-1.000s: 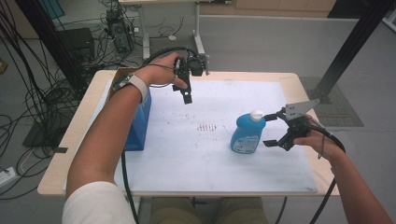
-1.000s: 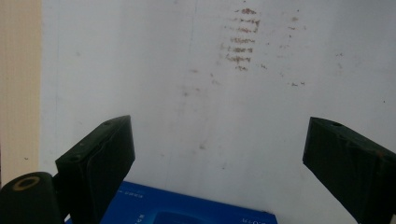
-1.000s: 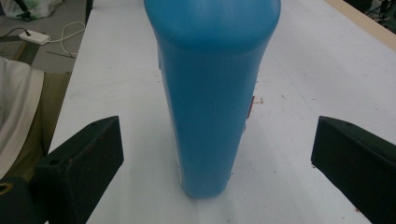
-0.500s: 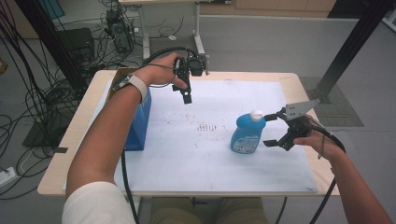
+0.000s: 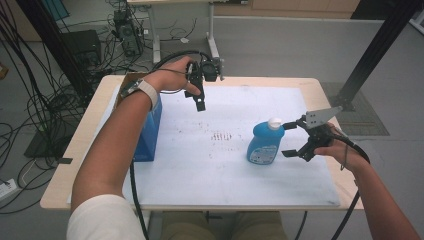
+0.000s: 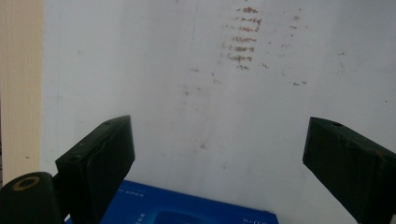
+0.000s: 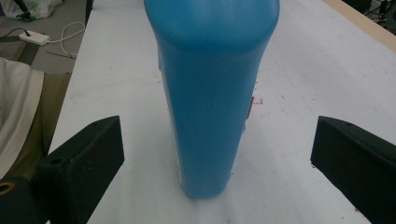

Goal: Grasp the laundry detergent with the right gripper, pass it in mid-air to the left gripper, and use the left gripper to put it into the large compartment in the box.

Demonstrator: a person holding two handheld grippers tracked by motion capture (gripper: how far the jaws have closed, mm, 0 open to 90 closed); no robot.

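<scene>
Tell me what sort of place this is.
Most likely a lab or workshop set up for recording handling tests. A wooden table carries a stained white mat, bundles of cables trail over the grey floor beside electronics, and a black frame post stands nearby.

In the right gripper view we find the blue bottle [image 7: 212, 93] cut off at twelve o'clock, so its cap lies outside the frame. In the left gripper view the blue box [image 6: 187, 212] is cropped at six o'clock, and its print is too small to read. In the high view the person's left forearm [image 5: 115, 145] hides part of that box, and the bottle's label is illegible.
</scene>
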